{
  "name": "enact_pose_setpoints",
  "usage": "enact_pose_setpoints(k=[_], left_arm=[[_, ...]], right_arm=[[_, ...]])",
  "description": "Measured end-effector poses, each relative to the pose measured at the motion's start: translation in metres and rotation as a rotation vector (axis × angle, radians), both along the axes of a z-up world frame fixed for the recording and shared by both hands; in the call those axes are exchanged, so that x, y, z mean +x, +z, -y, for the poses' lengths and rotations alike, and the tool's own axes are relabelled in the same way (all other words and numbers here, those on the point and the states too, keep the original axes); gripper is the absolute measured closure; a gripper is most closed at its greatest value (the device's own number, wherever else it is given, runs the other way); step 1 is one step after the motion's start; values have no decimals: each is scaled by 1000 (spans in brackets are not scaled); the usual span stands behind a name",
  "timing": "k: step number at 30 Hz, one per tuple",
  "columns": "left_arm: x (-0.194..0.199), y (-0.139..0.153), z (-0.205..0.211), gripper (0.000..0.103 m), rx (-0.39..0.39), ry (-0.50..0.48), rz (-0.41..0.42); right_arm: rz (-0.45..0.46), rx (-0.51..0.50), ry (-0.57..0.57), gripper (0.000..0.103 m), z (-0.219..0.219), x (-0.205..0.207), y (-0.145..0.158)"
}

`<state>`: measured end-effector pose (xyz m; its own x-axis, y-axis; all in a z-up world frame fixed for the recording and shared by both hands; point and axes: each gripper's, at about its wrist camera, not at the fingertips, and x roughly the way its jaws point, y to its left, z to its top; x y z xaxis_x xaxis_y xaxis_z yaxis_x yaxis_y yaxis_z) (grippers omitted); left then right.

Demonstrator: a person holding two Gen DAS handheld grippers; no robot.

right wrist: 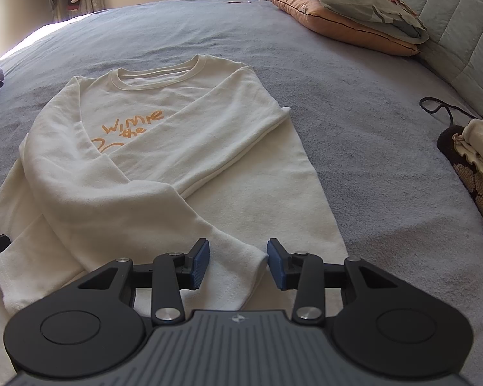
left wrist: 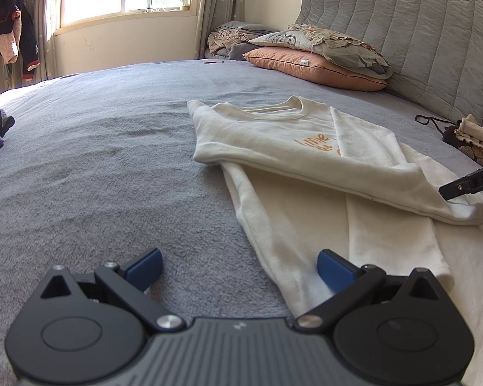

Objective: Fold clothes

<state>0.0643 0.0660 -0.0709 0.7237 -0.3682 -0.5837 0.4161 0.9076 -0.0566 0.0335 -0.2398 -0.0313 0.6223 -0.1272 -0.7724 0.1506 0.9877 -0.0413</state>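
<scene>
Left wrist view: cream sweatshirt (left wrist: 273, 135) on the grey bedspread (left wrist: 96, 160), both sleeves crossed over its chest.
Left gripper (left wrist: 238, 268) gapes by the hem; right gripper (right wrist: 238, 263) straddles a cuff (right wrist: 248, 267), jaws apart. Closing shallow could snag one layer and drag the crossed sleeves askew.

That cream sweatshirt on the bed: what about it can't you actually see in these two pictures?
- Print on the sweatshirt: both views, the folded sleeves cover the lower lettering.
- Hem: both views, hidden behind the left gripper and right gripper.
- Sleeve cuff: right wrist view, whether the open fingers touch it is unclear.
</scene>
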Motion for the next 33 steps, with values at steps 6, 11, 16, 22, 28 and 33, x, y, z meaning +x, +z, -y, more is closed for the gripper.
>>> enact_pose_setpoints(k=[6, 11, 16, 22, 28, 33], left_arm=[[0, 0, 0, 0, 0, 0, 0], [0, 0, 0, 0, 0, 0, 0], [0, 0, 0, 0, 0, 0, 0], [0, 0, 0, 0, 0, 0, 0], [0, 0, 0, 0, 0, 0, 0], [1, 0, 0, 0, 0, -1, 0]], right_arm=[[-1, 1, 4, 61, 1, 0, 0], [-1, 3, 4, 61, 1, 0, 1], [-1, 11, 4, 61, 2, -1, 1], [-1, 19, 8, 61, 3, -3, 3], [6, 39, 8, 61, 6, -7, 7], [19, 69, 15, 60, 15, -15, 12]])
